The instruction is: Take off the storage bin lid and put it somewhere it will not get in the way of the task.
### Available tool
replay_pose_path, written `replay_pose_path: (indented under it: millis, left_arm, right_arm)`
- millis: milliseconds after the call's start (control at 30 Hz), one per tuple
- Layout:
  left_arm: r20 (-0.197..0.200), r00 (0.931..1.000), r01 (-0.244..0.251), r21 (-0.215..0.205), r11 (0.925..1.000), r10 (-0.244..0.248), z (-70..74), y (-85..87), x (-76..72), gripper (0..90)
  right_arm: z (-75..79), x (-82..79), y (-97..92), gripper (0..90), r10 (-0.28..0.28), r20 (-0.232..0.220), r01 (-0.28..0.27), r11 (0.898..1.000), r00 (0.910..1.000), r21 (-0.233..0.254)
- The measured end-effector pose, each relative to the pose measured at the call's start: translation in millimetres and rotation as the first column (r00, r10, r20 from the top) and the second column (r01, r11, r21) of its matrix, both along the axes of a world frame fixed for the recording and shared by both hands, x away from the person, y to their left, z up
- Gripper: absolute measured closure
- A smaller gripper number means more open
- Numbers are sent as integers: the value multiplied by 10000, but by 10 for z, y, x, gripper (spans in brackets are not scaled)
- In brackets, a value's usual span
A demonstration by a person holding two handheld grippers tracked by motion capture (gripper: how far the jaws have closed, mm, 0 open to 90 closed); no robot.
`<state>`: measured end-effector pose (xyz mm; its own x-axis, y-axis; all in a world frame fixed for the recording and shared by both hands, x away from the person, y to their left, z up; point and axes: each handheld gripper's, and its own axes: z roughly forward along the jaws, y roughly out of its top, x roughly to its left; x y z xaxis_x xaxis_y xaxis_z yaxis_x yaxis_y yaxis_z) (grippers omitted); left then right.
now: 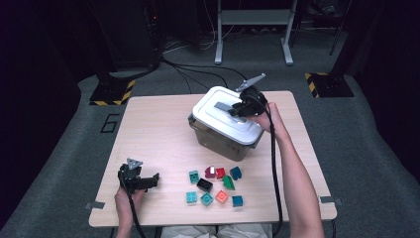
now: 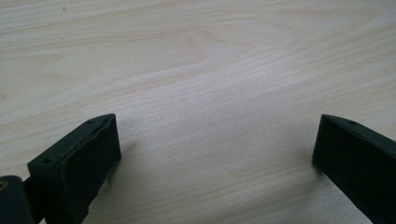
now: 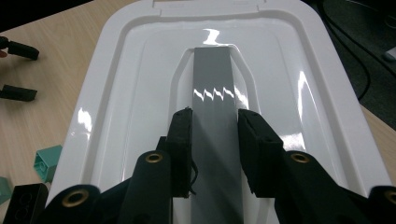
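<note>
On the far side of the table point(image 1: 148, 119), we are seeing the right gripper point(image 3: 214, 122) pinching the grey handle point(image 3: 212, 74) that is running along the middle of the white lid point(image 3: 121, 93) — its two black jaws are pressing on the handle from both sides. In the high view, the lid is sitting tilted on a clear box point(image 1: 218, 141), and the right gripper point(image 1: 240, 108) is holding it from the right-hand end, with the person's forearm stretching across the table to it.

Near the front left corner, the left gripper point(image 1: 148, 181) is resting low over the bare wood. Its jaws are standing wide apart with nothing between them — we are seeing only the table point(image 2: 196, 70) there.

Between the box and the front edge, a small group of toy blocks point(image 1: 215, 186) is lying on the wood: teal, red, green, orange and one black block point(image 1: 204, 184). They are lying well apart from both grippers.
</note>
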<state>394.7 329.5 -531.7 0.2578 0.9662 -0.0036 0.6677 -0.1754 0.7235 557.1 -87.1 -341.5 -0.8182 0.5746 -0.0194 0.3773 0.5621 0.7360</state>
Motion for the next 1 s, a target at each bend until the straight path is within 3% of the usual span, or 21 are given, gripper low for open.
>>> replay_pose_path:
  millis: [567,1000]
  left_arm:
    - [29,10000,-35,-43,10000,35,-2,-3,0,8]
    - [-3,10000,-12,-10,10000,12,0,-1,0,8]
  right_arm:
    - [87,-71,-326,668,-682,140,680,9976,9976,163]
    - [132,-140,-636,668,-1371,310,1365,9904,9901,201]
